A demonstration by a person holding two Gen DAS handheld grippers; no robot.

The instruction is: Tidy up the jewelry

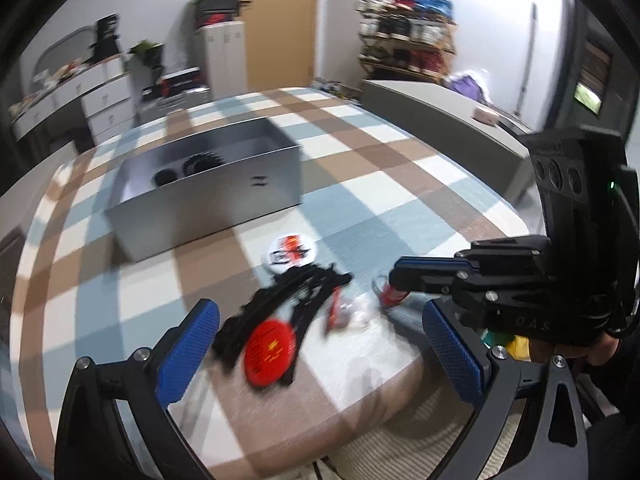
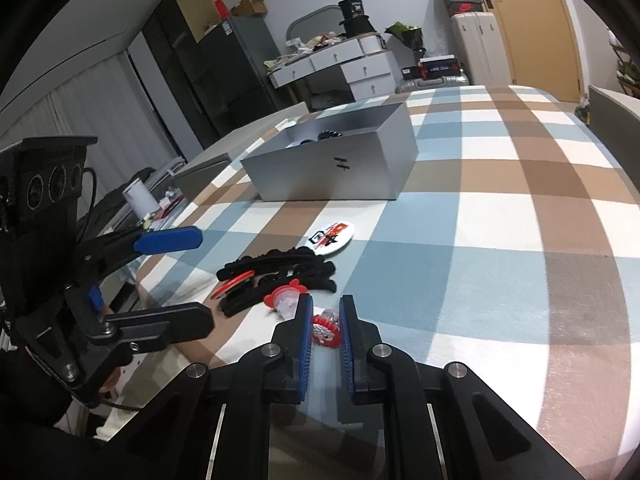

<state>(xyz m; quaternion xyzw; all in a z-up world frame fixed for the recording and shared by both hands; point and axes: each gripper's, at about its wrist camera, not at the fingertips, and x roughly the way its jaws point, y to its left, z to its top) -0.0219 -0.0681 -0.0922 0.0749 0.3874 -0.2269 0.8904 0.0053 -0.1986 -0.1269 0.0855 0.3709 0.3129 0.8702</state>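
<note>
A heap of accessories lies near the front edge of the checked table: black hair clips (image 1: 280, 300) (image 2: 280, 268), a red round badge (image 1: 270, 352) (image 2: 234, 282), a white badge (image 1: 289, 254) (image 2: 332, 237), a clear pouch with red trim (image 2: 286, 300) and a red-and-white bracelet (image 2: 326, 330) (image 1: 390, 294). My left gripper (image 1: 320, 344) is open, its blue pads wide apart on either side of the heap. My right gripper (image 2: 325, 312) has its jaws narrowly apart around the bracelet; contact is not clear.
A grey open box (image 1: 208, 196) (image 2: 336, 164) stands further back on the table and holds dark items. The table edge (image 1: 360, 420) is close below the heap. Drawers, suitcases and a shelf stand beyond the table.
</note>
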